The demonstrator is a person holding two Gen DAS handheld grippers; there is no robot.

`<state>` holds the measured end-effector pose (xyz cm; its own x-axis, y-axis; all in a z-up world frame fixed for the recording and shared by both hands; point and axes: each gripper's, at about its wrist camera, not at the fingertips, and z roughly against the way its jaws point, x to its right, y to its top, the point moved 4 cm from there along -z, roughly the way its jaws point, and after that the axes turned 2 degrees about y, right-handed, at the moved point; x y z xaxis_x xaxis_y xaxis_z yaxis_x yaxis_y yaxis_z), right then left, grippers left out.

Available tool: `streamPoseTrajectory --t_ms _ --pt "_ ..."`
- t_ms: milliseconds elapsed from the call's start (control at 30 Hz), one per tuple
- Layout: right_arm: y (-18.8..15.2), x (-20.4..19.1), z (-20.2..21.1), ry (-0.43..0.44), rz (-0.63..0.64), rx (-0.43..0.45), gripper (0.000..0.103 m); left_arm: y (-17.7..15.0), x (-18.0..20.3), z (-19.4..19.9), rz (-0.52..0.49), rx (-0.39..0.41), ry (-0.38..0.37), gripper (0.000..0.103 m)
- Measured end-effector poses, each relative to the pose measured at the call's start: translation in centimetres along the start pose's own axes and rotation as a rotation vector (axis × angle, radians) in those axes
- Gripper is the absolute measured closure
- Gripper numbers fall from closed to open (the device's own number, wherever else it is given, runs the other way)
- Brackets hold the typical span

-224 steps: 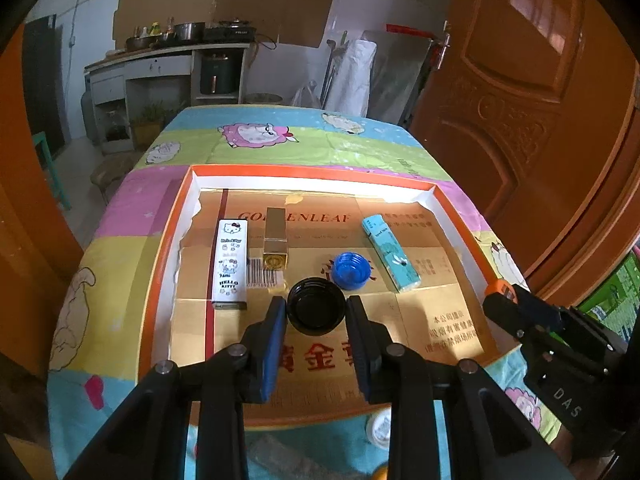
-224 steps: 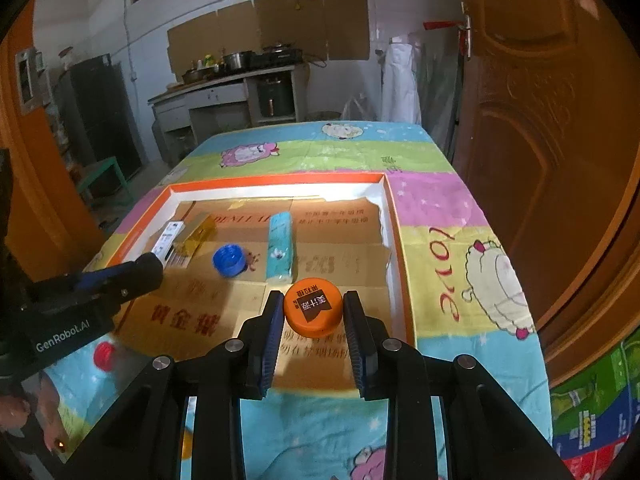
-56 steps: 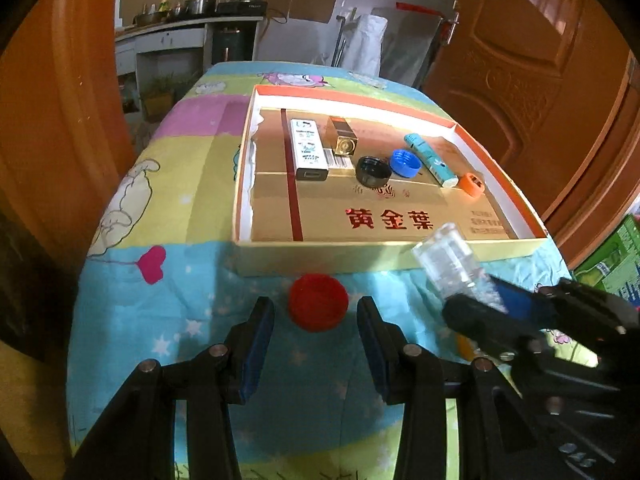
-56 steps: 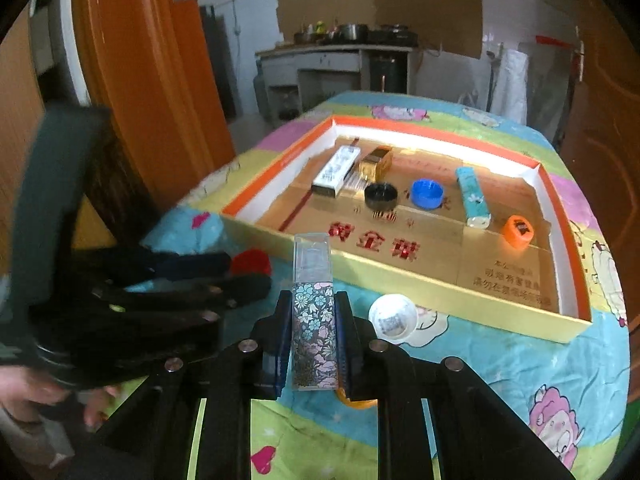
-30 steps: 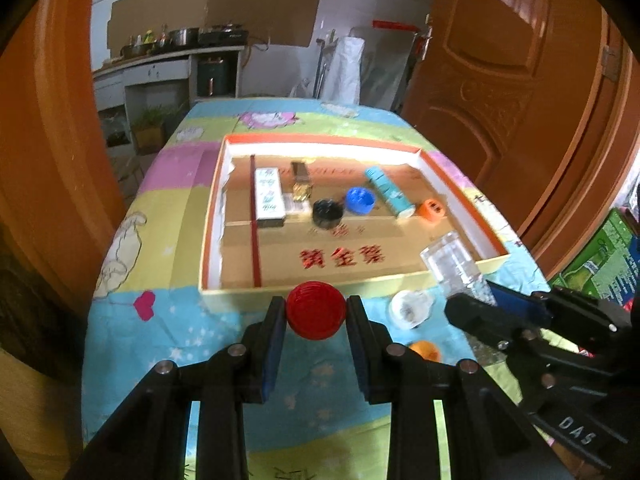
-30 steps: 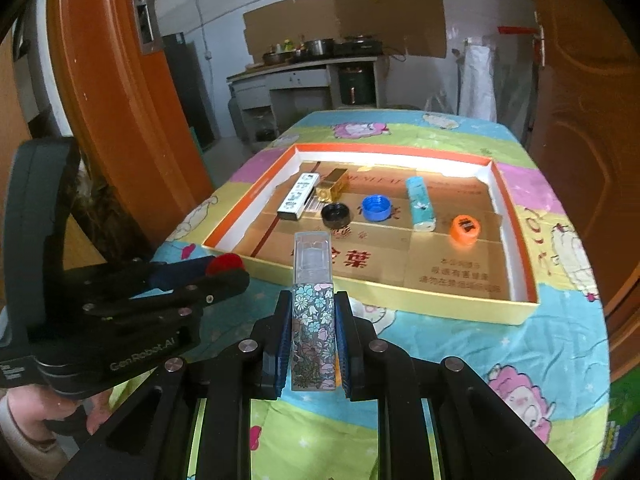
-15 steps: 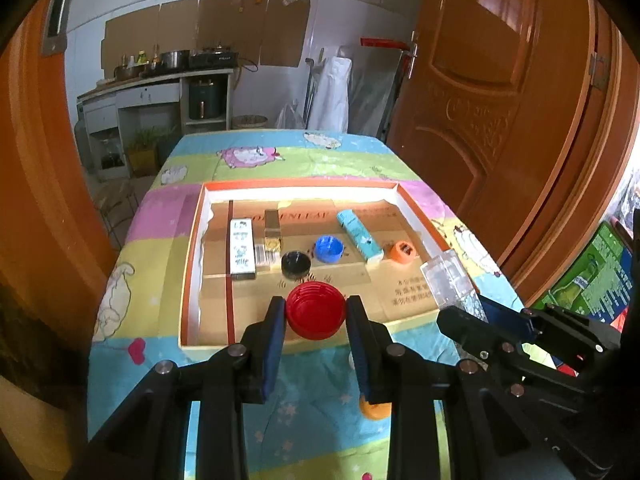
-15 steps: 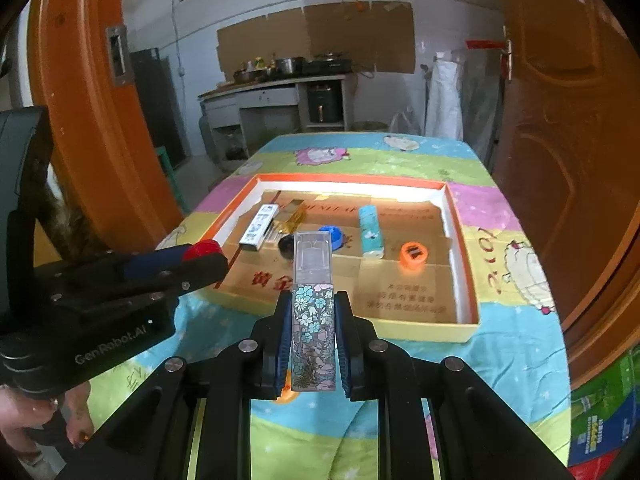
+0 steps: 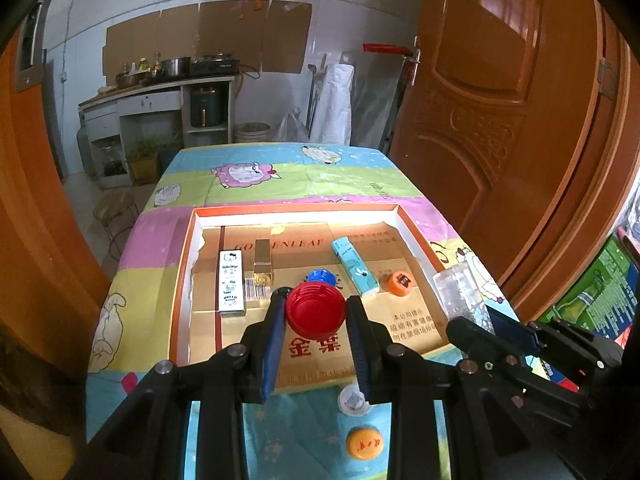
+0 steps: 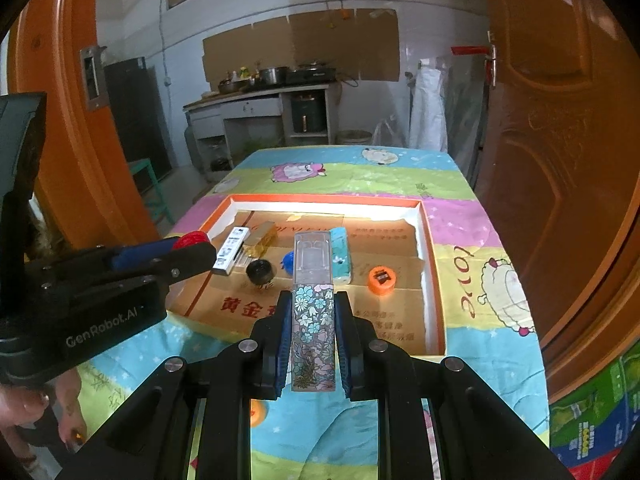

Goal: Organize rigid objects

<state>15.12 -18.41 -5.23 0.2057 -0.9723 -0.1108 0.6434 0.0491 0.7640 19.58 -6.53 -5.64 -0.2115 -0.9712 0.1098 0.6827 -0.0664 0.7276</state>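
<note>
Left gripper (image 9: 316, 322) clamps red cap (image 9: 315, 311)

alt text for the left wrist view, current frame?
The left gripper holds a red bottle cap above a shallow cardboard tray on a cartoon-print tablecloth. The tray holds small boxes and bottle caps. At right, the right gripper holds a clear-topped bottle.

Caps (image 9: 395, 282), boxes (image 9: 231, 282) inside tray (image 9: 182, 280)
</note>
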Motion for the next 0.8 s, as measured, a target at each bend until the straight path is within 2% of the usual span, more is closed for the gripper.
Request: streamPoseTrajectory --t_ms 800 --pt "3.4 5.3 -4.4 -0.055 -0.015 -0.014 0.083 3.5 -0.3 -6.1 -0.003 -0.045 -0.008 0.072"
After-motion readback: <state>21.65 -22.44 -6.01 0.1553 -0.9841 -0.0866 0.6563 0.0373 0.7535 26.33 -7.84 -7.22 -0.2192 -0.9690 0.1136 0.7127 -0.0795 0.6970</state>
